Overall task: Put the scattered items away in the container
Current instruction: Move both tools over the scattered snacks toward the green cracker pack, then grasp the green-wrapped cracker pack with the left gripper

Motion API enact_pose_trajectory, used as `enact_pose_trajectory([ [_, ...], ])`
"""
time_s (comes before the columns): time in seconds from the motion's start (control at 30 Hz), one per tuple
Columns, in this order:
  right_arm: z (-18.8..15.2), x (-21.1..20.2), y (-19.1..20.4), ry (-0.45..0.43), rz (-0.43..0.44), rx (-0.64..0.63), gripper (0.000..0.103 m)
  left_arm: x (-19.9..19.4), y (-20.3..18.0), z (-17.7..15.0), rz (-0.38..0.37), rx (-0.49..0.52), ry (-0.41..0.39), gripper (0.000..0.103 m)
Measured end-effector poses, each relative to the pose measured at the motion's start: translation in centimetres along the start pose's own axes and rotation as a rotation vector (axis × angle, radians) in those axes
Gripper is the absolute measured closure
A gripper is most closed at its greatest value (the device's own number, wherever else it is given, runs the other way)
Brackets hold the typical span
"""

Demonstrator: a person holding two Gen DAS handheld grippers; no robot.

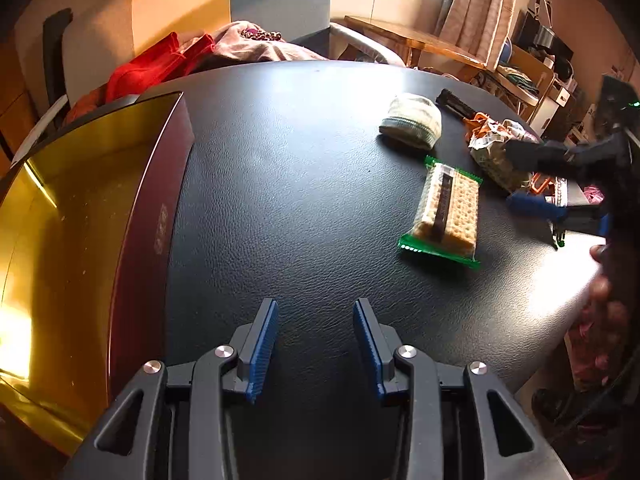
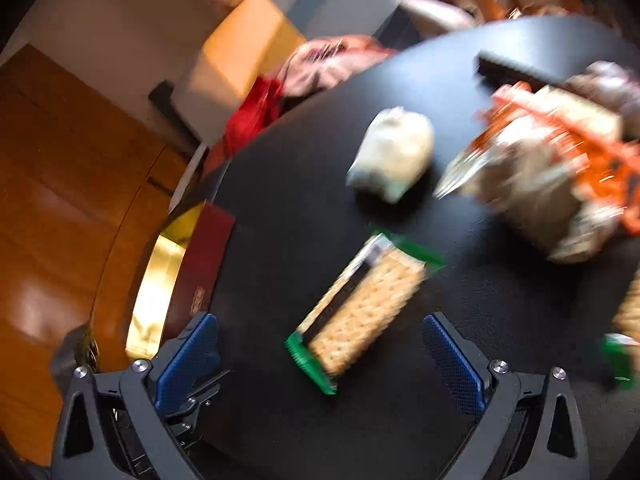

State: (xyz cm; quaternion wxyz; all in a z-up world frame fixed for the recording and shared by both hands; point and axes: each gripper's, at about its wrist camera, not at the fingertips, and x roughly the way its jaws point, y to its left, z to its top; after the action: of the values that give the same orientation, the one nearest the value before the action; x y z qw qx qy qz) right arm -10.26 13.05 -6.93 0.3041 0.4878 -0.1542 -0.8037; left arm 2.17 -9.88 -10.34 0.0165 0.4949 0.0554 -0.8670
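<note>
Right wrist view: your right tool (image 2: 320, 354) gapes empty; center it over the cracker pack (image 2: 362, 312) at lower middle, then squeeze gently.

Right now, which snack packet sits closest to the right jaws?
The green-edged cracker packet, lying flat on the black table just ahead of the open right gripper. The orange-printed packet and the pale bundle lie farther back.

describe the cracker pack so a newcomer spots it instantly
Start at the black table, with the gold-lined box at its left edge. Among the items scattered on the right, the cracker pack lies nearest the box. It alone is flat, clear-wrapped, showing tan crackers between green sealed ends.
</note>
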Motion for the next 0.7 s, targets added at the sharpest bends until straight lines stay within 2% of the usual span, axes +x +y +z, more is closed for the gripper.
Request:
enact_pose_trajectory([
  [0.17,3.2,-2.4,-1.4,-0.139,-0.205,-0.047,0.000,0.0,-0.5,-0.3,0.016,0.016,-0.003,0.064],
  [0.3,5.7,-0.9,-2.4,-0.123,-0.260,-0.051,0.000,-0.3,-1.0,-0.2,0.012,0.036,-0.015,0.064],
  [0.37,6.4,1.2,-2.8,-0.095,-0.289,-0.048,0.000,-0.4,-1.1,-0.1,0.007,0.040,-0.018,0.064],
  [0.43,6.8,2.6,-3.3,-0.066,-0.301,-0.039,0.000,-0.4,-1.1,-0.1,0.002,0.040,-0.019,0.064],
  [0.57,5.9,2.5,-3.3,-0.034,-0.233,-0.028,0.000,-0.6,-0.7,0.1,-0.003,0.033,-0.025,0.064],
  [0.63,4.2,3.0,-3.4,0.040,-0.166,-0.010,0.000,-0.6,-0.5,0.3,-0.002,0.024,-0.025,0.064],
  [0.7,2.4,2.6,-2.8,0.044,-0.163,-0.028,0.000,-0.6,-0.3,0.6,-0.004,0.016,-0.026,0.064],
])
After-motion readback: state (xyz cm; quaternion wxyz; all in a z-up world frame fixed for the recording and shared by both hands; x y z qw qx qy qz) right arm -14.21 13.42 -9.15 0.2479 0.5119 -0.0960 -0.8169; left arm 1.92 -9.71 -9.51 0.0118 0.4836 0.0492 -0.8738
